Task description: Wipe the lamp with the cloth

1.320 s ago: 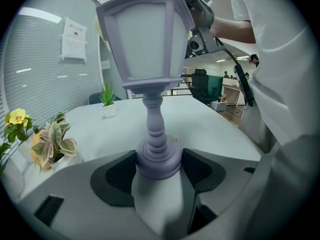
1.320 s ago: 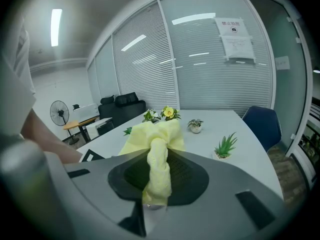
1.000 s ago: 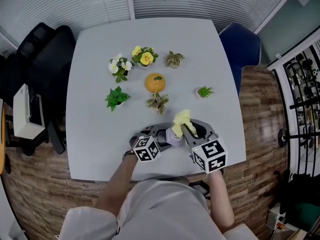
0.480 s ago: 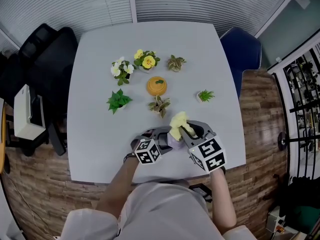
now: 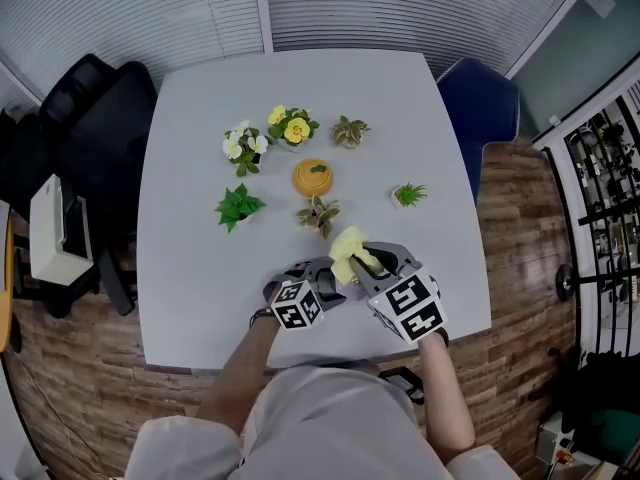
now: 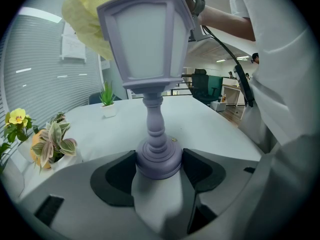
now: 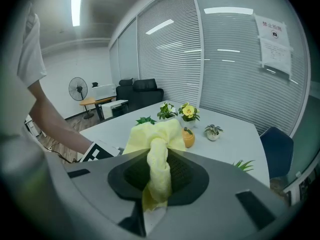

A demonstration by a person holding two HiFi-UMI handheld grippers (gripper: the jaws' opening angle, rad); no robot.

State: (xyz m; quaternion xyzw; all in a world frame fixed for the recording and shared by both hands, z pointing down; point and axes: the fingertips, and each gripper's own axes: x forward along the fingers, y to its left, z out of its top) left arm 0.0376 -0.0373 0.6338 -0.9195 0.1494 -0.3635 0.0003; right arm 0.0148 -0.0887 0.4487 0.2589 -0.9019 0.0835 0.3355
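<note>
A lavender lantern-style lamp [image 6: 147, 44] stands upright on the grey table [image 5: 190, 158], near its front edge. My left gripper [image 6: 159, 168] is shut on the lamp's round base, one jaw pressing each side. A yellow cloth [image 7: 159, 154] is bunched between the jaws of my right gripper [image 7: 157, 179], which is shut on it. In the head view the right gripper [image 5: 368, 263] holds the cloth [image 5: 347, 246] over the lamp's head, hiding most of the lamp there. In the left gripper view the cloth [image 6: 85, 19] lies against the shade's upper left side.
Several small potted plants [image 5: 238, 206] and an orange pot [image 5: 313, 177] stand at mid-table beyond the lamp. A blue chair [image 5: 478, 108] is at the table's right and a black chair [image 5: 80, 118] at its left. The table's front edge [image 5: 300, 360] runs just below the grippers.
My right gripper has rolled and shifted slightly left with the cloth across the lamp's head. The left gripper and the lamp have stayed put.
</note>
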